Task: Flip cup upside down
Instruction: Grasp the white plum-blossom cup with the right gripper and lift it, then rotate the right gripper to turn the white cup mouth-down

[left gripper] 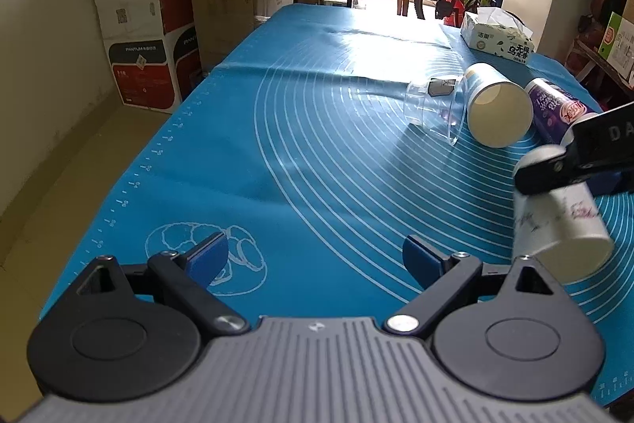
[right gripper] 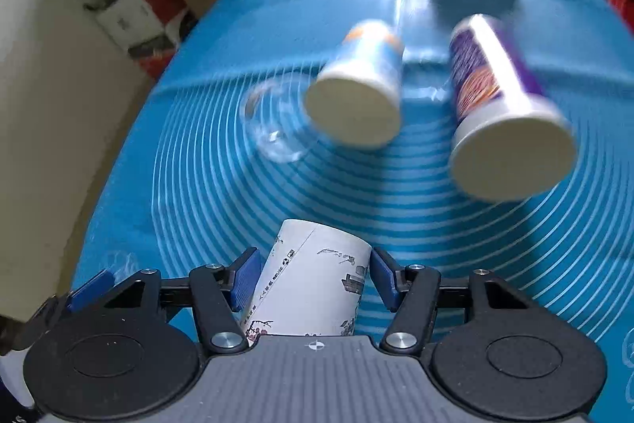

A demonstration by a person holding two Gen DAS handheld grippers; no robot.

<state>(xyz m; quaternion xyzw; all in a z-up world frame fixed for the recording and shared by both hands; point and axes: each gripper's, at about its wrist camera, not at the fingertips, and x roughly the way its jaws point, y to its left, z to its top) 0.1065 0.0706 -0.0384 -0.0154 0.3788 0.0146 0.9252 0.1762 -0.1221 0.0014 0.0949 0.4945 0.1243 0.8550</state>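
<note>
The right hand-held gripper is clenched on a white paper cup printed with ink drawings, its blue pads pressing the cup's sides. In the right wrist view the cup sits between the fingers, its body running forward from the gripper. In the left wrist view that same white cup hangs tilted above the blue mat on the bench, its wide mouth turned down and toward the camera, with the right hand-held gripper grasping it near its narrow end.

The left hand-held gripper is released, its jaws spread wide over the mat with nothing between them.

Farther back lie a clear plastic cup, a blue-and-white paper cup and a purple paper cup, all on their sides, close together. A tissue box sits behind them.
</note>
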